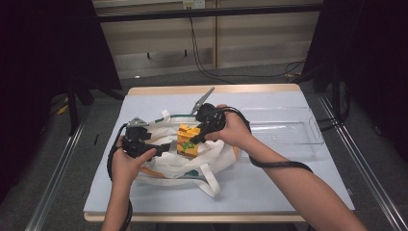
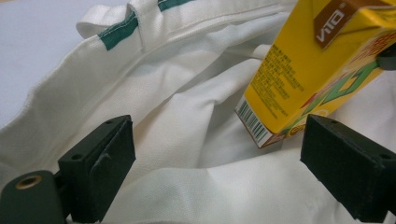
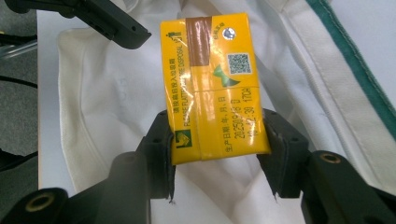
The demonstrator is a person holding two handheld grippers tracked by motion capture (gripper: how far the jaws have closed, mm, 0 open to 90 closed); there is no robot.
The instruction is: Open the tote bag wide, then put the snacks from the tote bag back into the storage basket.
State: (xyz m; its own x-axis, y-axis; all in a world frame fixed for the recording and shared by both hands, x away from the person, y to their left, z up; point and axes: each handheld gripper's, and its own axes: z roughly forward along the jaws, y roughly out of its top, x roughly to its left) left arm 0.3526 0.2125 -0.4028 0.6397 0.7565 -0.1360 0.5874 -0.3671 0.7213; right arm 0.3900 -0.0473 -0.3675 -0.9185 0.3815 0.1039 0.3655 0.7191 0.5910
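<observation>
Overhead, the high view records a carton (image 1: 188, 140), yellow, upright over a white bag (image 1: 183, 163) at the middle of a table (image 1: 288, 192), pinched by the right gripper (image 1: 197, 138); a clear tray (image 1: 288, 132) lies just right of the bag, with bare tabletop in front. Right gripper view: both pads pressed on the carton's narrow sides near its top face, which bears a foil seal, a printed code and a date; green trim of the bag at right; a jaw of the left gripper (image 3: 112, 23) cut off at upper left. Left gripper view: left gripper (image 2: 224, 177) with jaws spread, white cloth between them, whether pressed cannot be told; the carton's barcoded lower corner hangs tilted just above the cloth, its top cut off by the edge.
</observation>
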